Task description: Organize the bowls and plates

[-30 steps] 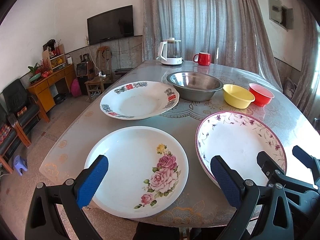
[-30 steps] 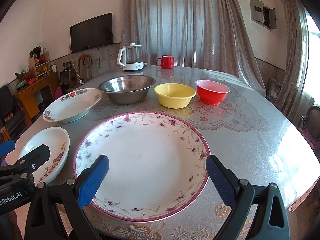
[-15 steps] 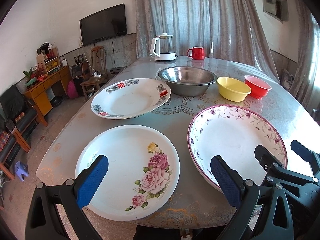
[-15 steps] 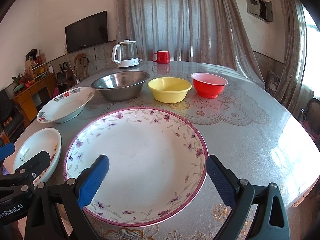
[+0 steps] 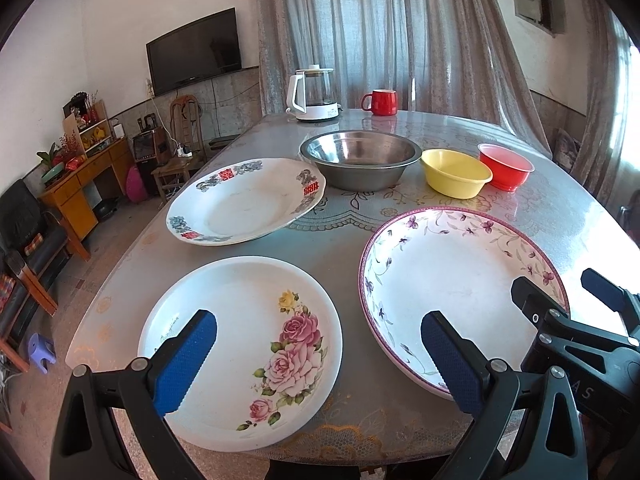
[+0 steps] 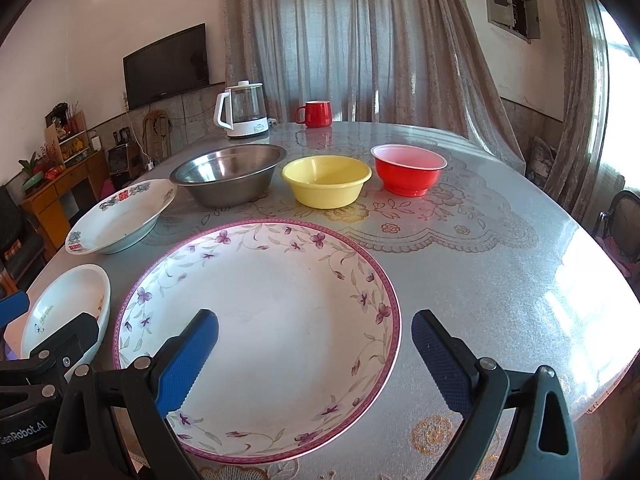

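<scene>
Glass-smooth tabletop (image 6: 500, 280) carrying all six pieces, none yet stacked; treat as slippery. Largest piece: purple-vine plate (image 6: 260, 320), directly ahead of the right gripper (image 6: 314, 354), at 12 o'clock from it, near rim between the spread blue pads. Next: red-emblem plate (image 5: 244, 204) at 11 o'clock from the left gripper (image 5: 318, 360), one edge just beside the steel bowl (image 5: 360, 158). Next: rose plate (image 5: 244, 348), under the left gripper, near rim toward 6 o'clock at the table edge. Steel bowl at 12 o'clock in the left view, then yellow bowl (image 6: 326, 180) and red bowl (image 6: 408, 174) in a row toward 1 o'clock, close together, contact not resolvable. Both grippers spread wide, holding nothing, apart from every plate. Probable step in hand: first pick of a plate for stacking, likely smaller onto larger. Recommended procedure: keep the purple-vine plate as stack base; bring one pad under the near rim of the rose plate and one above, biting on the sloped rim rather than the flat centre; close firmly but slowly, glazed ceramic likely to slip from the textured pads if tilted. Lift level, clear the neighbouring rim before moving toward 3 o'clock, lower centred, release only after full contact. Same order for bowls: steel as base, then yellow, then red. Avoid dragging pieces past the table edge at 6 o'clock. Kettle (image 5: 314, 94) and red mug (image 5: 382, 102) at far 12 o'clock, well apart; leave untouched.
</scene>
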Motion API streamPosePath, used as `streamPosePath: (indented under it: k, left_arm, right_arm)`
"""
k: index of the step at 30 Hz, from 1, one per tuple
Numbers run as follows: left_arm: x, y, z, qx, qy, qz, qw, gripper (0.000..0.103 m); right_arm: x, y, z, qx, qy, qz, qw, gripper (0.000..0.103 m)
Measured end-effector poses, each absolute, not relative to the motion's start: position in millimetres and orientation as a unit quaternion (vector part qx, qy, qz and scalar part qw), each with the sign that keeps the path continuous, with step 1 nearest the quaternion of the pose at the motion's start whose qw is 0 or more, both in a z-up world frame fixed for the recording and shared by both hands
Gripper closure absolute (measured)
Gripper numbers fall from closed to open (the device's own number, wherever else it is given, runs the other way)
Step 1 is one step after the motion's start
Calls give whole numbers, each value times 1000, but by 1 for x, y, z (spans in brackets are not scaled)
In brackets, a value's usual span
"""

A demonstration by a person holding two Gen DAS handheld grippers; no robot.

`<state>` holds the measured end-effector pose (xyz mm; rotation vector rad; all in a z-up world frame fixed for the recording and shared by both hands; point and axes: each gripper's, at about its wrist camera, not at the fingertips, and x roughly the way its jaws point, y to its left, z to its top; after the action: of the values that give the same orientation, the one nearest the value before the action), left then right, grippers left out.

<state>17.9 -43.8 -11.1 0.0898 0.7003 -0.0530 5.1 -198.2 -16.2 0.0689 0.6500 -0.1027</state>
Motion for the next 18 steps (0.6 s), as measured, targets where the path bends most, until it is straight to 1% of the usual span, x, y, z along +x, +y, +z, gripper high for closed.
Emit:
streamPosePath:
  k: [5, 10, 12, 14, 16, 18]
  left_arm:
    - [21, -48, -11, 42, 346, -47, 936, 0]
    - [30, -54, -11, 36, 359, -90, 928, 0]
    - [33, -57, -10, 34, 360, -103, 927, 0]
    - [36, -58, -9, 30, 359, -115, 926, 0]
    - [41, -60, -7, 27, 359, -127, 924, 0]
    - [47, -62, -5, 33, 357, -135, 924, 0]
  right_arm:
    - [7, -210, -15, 42, 321, -48, 945, 4]
    - [11, -229, -18, 79, 345, -16, 935, 4]
    - [10, -235, -20, 92, 352, -5, 932, 8]
    - [9, -241, -21, 103, 357, 5, 929, 8]
    - [8, -247, -21, 112, 358, 8, 927, 12]
    - [8, -251, -21, 116, 364, 15, 924, 24]
